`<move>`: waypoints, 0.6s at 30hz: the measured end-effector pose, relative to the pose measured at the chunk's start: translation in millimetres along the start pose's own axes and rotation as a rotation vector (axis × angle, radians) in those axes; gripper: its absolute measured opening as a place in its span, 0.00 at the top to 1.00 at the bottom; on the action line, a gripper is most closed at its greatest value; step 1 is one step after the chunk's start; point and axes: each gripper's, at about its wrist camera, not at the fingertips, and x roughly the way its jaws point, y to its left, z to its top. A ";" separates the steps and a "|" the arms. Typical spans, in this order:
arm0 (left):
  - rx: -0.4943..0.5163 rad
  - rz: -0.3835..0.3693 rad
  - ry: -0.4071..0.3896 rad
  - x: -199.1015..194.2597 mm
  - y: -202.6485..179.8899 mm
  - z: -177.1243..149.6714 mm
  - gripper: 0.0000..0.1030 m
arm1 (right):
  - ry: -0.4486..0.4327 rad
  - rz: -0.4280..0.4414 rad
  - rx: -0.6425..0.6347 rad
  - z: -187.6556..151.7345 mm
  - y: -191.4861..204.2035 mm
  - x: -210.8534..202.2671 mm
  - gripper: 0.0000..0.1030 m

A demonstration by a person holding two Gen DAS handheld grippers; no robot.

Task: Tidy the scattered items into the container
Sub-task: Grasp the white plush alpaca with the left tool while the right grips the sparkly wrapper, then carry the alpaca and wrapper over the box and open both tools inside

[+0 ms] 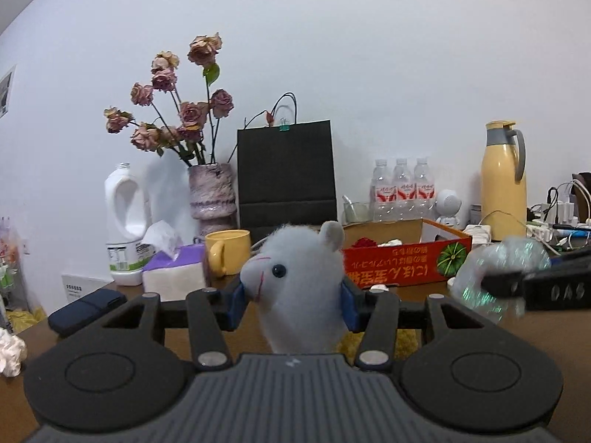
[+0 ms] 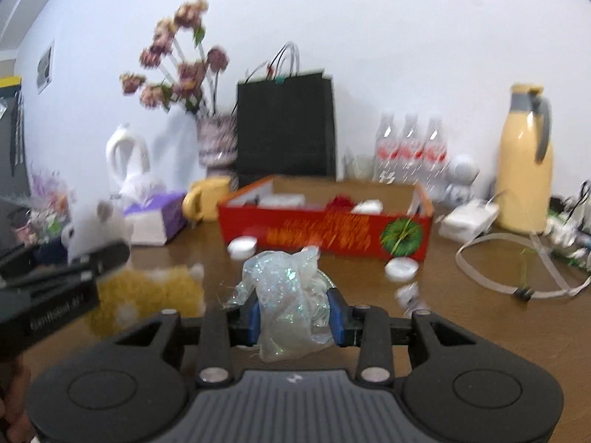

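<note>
My left gripper (image 1: 293, 304) is shut on a white plush alpaca (image 1: 295, 288), held above the table; it also shows in the right wrist view (image 2: 94, 229). My right gripper (image 2: 295, 317) is shut on a glittery translucent bag (image 2: 290, 299), which appears in the left wrist view (image 1: 495, 277) too. The red cardboard box (image 2: 325, 234) with a watermelon print stands ahead on the table (image 2: 461, 317), also in the left wrist view (image 1: 406, 262), and holds a red item (image 2: 341, 201) and white items. White round lids (image 2: 242, 247) (image 2: 400, 269) lie in front of it. A yellow plush (image 2: 147, 295) lies at left.
Along the back stand a black paper bag (image 1: 286, 173), a vase of dried roses (image 1: 212, 192), a white jug (image 1: 123, 221), a tissue box (image 1: 175, 269), a yellow mug (image 1: 227, 251), water bottles (image 1: 402, 192), a yellow thermos (image 1: 504, 181) and cables (image 2: 517, 265).
</note>
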 end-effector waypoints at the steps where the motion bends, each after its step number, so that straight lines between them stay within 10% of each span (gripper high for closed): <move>1: -0.004 -0.005 -0.006 3.8 0.1 4.0 0.50 | -0.012 -0.008 0.007 4.5 -3.6 -1.2 0.67; 9: -0.013 -0.102 -0.145 78.3 -4.9 74.8 0.50 | -0.140 -0.044 -0.004 74.9 -43.4 21.0 0.66; 18: -0.111 -0.154 -0.087 218.3 -1.0 186.2 0.48 | -0.205 -0.069 0.036 209.3 -88.1 91.8 0.66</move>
